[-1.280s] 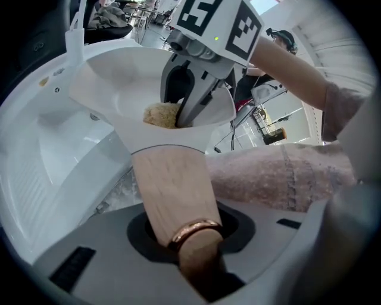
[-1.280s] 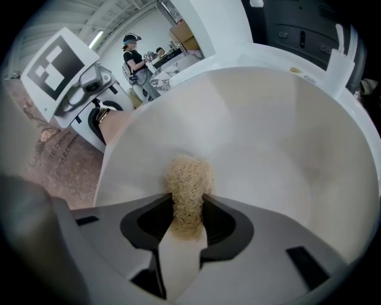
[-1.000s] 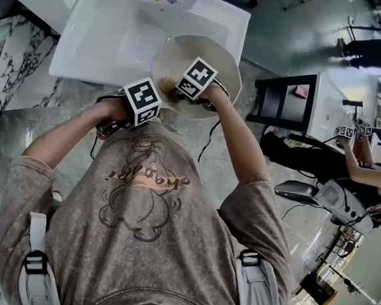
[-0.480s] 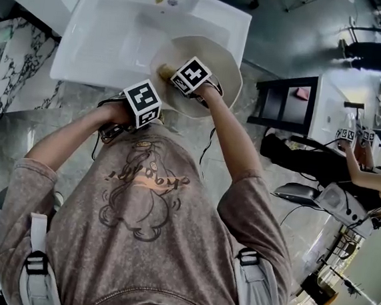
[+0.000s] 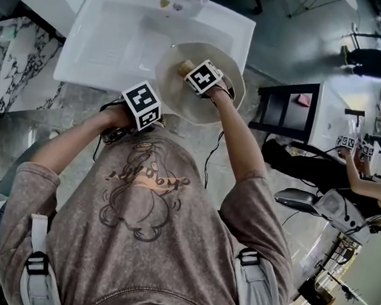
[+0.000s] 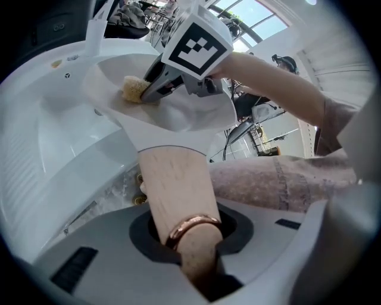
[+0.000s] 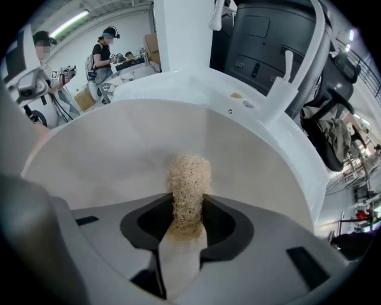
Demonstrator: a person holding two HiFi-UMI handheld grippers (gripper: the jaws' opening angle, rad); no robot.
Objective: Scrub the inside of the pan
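A cream pan [image 5: 219,101] hangs tilted over the white sink's [image 5: 108,36] right part. Its wooden handle [image 6: 175,190], ringed with copper, sits between the jaws of my left gripper [image 6: 186,241], which is shut on it; in the head view that gripper [image 5: 140,107] is at the pan's near edge. My right gripper [image 5: 197,74] is inside the pan, shut on a tan loofah scrubber [image 7: 189,187] that presses on the pan's pale inner wall [image 7: 119,155]. The scrubber [image 5: 186,66] lies near the far rim. From the left gripper view, the scrubber [image 6: 134,88] touches the pan's inside [image 6: 178,116].
White faucet levers [image 7: 284,80] stand at the sink's back edge. A marble counter [image 5: 14,64] runs to the left of the sink. A black table [image 5: 288,108] and seated people [image 5: 356,171] are to the right.
My right gripper has carried the scrubber across the pan's inside, from the near part towards the far rim. The pan and left gripper have shifted only slightly.
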